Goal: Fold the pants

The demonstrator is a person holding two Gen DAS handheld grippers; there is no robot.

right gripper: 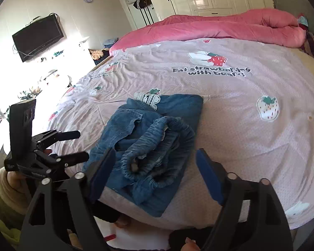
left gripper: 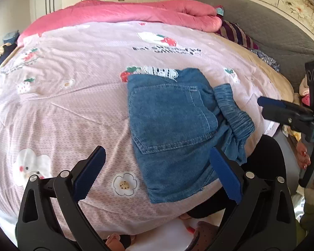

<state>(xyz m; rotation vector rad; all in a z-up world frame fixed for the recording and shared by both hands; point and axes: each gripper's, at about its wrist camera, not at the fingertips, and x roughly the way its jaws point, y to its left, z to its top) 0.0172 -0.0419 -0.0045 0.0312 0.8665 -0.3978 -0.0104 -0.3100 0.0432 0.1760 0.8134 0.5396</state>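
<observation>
Denim pants (left gripper: 173, 123) lie on the bed (left gripper: 73, 104), already folded into a compact stack near the bed's near edge, back pocket facing up, elastic waistband (right gripper: 157, 146) bunched loosely on the side toward the right gripper.

Left gripper (left gripper: 157, 175) hovers just short of the stack with its fingers (left gripper: 90, 173) spread wide and nothing between them. The stack sits ahead and slightly right of its centre line, and the right-hand finger overlaps the lower corner of the denim in view (contact unclear).

Right gripper (right gripper: 155, 179) is also spread wide and empty, with the waistband ruffle directly ahead between the finger lines.

Key relation: the stack's long axis runs from the near bed edge away toward the pink comforter (left gripper: 125, 12), and the messy waistband is nearer the right gripper, so that one looks better placed to tidy or tuck it. The left is nearer the flat pocket side.

Room: open sheet to the left and beyond the stack. The near edge of the bed is close, so the stack's lower corner could slide off if dragged toward the person. Fold looks nearly done.
</observation>
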